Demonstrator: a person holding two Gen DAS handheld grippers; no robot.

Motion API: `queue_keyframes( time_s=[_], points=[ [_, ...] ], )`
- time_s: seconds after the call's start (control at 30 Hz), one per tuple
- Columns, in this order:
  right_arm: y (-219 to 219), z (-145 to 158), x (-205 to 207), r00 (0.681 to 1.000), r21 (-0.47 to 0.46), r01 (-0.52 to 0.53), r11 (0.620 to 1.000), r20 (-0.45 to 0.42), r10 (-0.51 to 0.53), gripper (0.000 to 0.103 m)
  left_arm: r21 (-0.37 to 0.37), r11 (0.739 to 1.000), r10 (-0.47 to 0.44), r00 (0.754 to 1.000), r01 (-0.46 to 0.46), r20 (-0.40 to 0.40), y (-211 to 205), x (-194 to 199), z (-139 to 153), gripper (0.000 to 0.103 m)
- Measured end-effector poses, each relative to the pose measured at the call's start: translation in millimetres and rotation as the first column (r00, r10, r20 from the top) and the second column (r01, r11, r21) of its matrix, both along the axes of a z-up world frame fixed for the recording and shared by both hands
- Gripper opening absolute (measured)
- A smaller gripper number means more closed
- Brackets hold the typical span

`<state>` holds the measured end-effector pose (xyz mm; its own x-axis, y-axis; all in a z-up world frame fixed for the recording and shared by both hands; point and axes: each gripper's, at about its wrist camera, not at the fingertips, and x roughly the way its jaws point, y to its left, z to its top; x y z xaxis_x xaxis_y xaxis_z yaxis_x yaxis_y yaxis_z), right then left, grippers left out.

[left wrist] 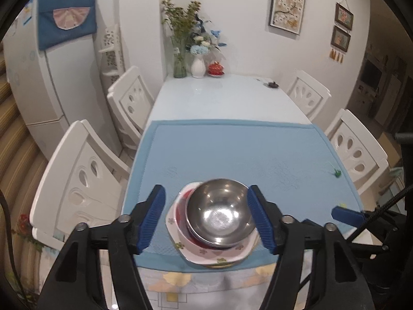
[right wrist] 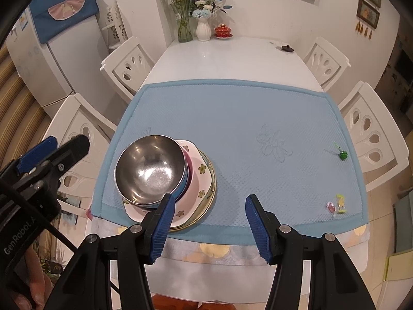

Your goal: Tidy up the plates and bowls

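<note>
The shiny round stainless steel bowl (left wrist: 220, 213) sits on top of a nested stack: a blue bowl (right wrist: 182, 186) and a magenta bowl (right wrist: 190, 173) under it, then a white angular plate with little flower prints (left wrist: 206, 254), then a yellowish-rimmed plate (right wrist: 208, 201) at the bottom. The whole pile rests at the near edge of the light blue textured mat (left wrist: 258, 152), right between the left gripper's fingers in its own view.

The only readable writing is white lettering on the left tool's black body in the right wrist view, "GenRobot.A" before it cuts off. A bit of the person's hand (right wrist: 36, 293) shows below it.

The left gripper (left wrist: 207, 218) is spread wide, its blue ribbed pads (left wrist: 152, 218) flanking the stack on both sides, not touching as far as I can tell. The right gripper (right wrist: 209, 228) is spread too, nothing between its fingers, pointed down at bare mat just right of the stack; its left pad (right wrist: 161, 226) overlaps the plate rim in view.

Further right of it lie two wrapped candies (right wrist: 336, 205) and a small green candy on a stick (right wrist: 342, 153). At the far end of the white table (right wrist: 232, 56) stand a green glass vase of stems (right wrist: 184, 29), a white ribbed vase of blue flowers (right wrist: 203, 29) and a red lidded cup on a saucer (right wrist: 223, 31).
</note>
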<state>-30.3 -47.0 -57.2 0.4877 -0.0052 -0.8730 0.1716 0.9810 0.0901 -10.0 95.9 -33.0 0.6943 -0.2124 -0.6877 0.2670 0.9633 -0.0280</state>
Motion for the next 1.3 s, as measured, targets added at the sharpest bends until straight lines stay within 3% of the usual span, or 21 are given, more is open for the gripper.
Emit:
queue_keyframes(
  time_s=[0.13, 0.63, 1.3],
  points=[
    [3.2, -0.1, 0.9, 1.0, -0.015, 0.0, 1.0, -0.002, 0.0, 0.055, 0.03, 0.999, 0.03, 0.999, -0.03, 0.026, 4.7, 0.6, 0.9, 0.072],
    [12.9, 0.7, 6.5, 1.0, -0.019, 0.003, 1.0, -0.001, -0.004, 0.055, 0.063, 0.998, 0.004, 0.999, -0.006, 0.034, 7.9, 5.7, 2.9, 0.072],
    [12.6, 1.2, 25.7, 0.999, 0.013, 0.045, 0.999, 0.022, -0.046, 0.055, 0.066, 0.997, -0.033, 0.999, 0.031, 0.038, 3.8, 29.4, 4.2, 0.072]
  ],
)
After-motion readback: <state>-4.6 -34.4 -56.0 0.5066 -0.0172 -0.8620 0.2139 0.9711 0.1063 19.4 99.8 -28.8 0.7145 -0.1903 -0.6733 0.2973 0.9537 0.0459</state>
